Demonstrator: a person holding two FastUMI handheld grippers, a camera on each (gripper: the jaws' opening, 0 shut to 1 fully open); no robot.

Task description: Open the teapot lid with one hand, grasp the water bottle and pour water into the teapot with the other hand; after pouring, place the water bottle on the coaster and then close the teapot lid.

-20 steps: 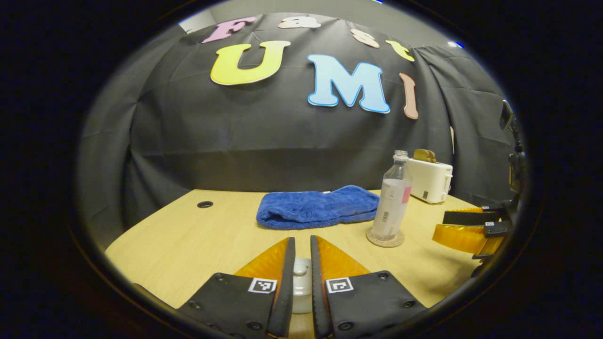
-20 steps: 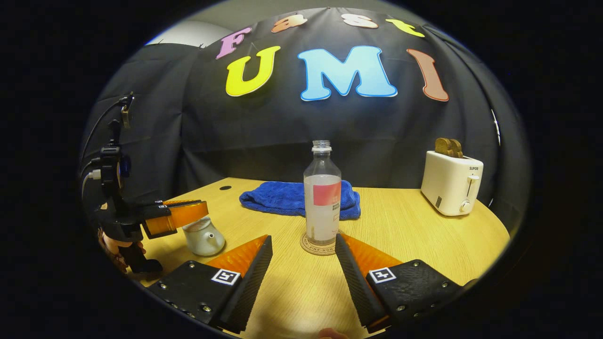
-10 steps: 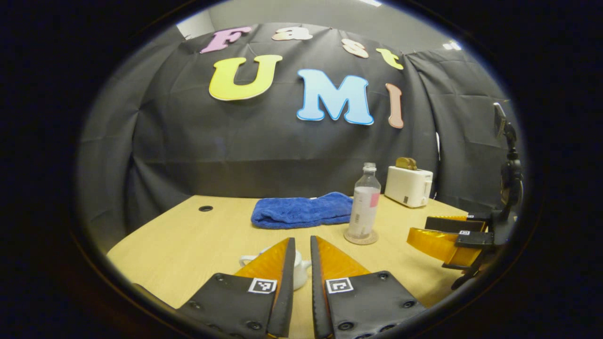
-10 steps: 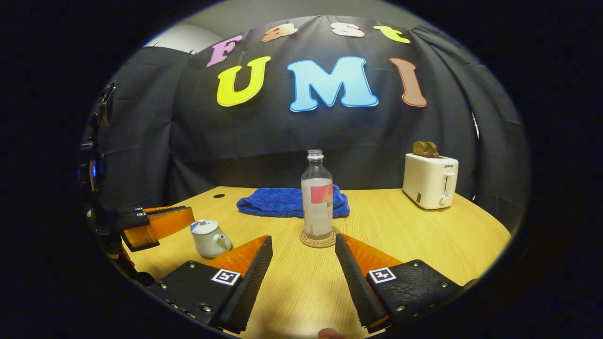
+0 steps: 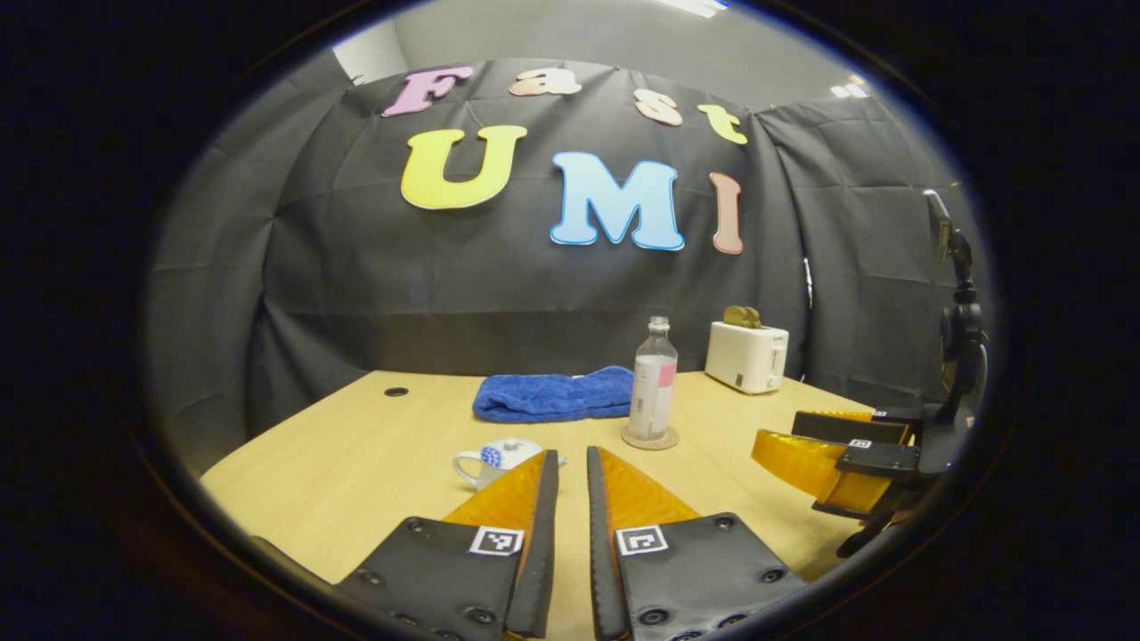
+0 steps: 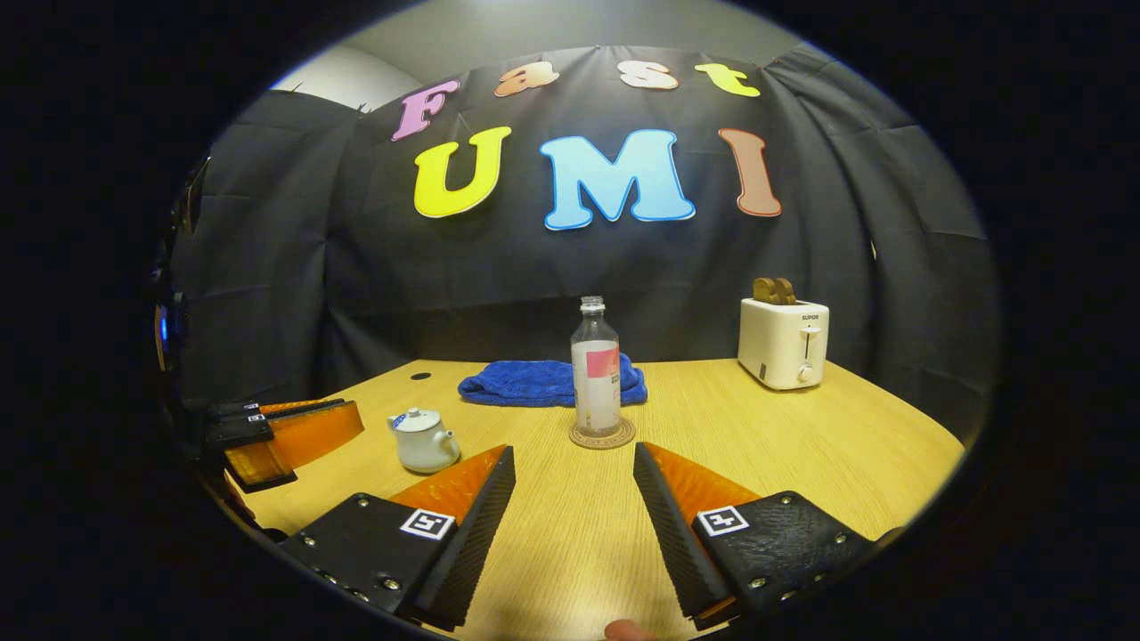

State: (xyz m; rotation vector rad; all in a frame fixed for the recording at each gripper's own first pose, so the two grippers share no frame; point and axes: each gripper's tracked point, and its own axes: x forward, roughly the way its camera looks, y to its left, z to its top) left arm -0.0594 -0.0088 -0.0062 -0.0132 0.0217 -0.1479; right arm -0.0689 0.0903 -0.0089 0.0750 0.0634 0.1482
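- Left claw: fingers nearly together, holding nothing, at lower centre of the left gripper view.
- Right claw: fingers spread, empty.
- Teapot: lid on, lower left on the table.
- Water bottle: upright on the coaster, frame centre.

The teapot is seen lidded just beyond the left gripper, whose nearly closed jaws grip nothing.

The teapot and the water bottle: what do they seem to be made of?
The teapot looks like glazed ceramic: opaque, pale, with a soft shine. The water bottle looks like clear plastic: the dark wall shows through its upper part, and its wall looks thin. Glass cannot be excluded.
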